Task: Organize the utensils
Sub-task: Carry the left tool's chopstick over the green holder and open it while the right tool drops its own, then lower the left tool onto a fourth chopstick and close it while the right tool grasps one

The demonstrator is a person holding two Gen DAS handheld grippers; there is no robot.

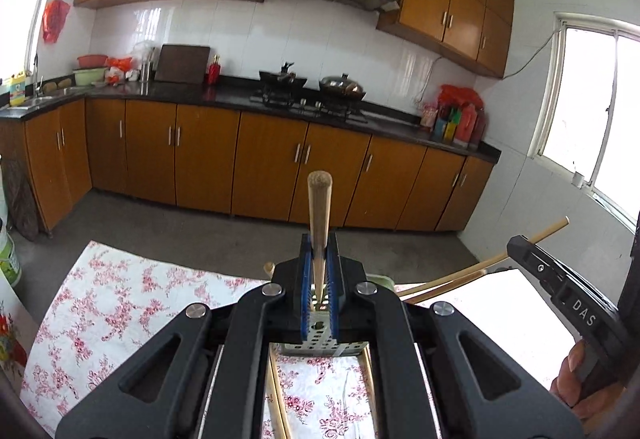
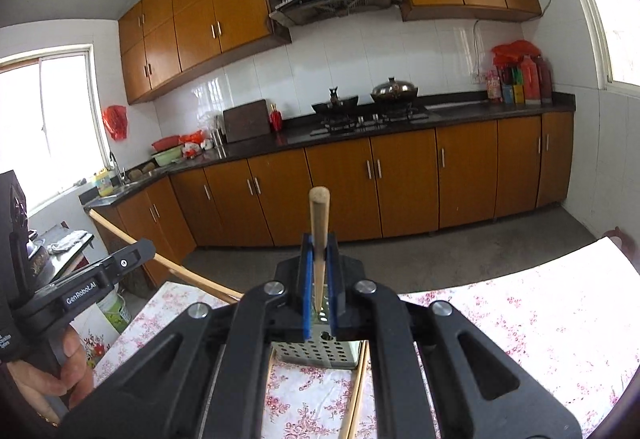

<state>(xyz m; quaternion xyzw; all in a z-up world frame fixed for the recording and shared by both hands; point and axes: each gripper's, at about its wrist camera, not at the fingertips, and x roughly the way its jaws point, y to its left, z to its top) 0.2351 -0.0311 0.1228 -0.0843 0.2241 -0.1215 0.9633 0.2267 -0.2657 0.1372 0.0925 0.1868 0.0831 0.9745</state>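
My left gripper [image 1: 319, 251] is shut on a wooden chopstick [image 1: 319, 215] that stands upright, its lower end inside a perforated metal utensil holder [image 1: 316, 339] on the floral tablecloth. My right gripper [image 2: 319, 251] is shut on another wooden chopstick [image 2: 319, 231], upright, its lower end in the same metal holder [image 2: 316, 353]. The right gripper also shows at the right of the left wrist view [image 1: 560, 279] with its chopstick [image 1: 480, 267] slanting. The left gripper shows at the left of the right wrist view [image 2: 100, 275] with its chopstick [image 2: 160, 263].
More chopsticks lie on the floral tablecloth [image 1: 120, 303] below the holder [image 1: 280, 407] [image 2: 354, 399]. A white sheet [image 1: 500, 319] covers the table's right part. Kitchen cabinets [image 1: 280, 167], a stove with pans [image 1: 312, 91] and grey floor lie beyond the table edge.
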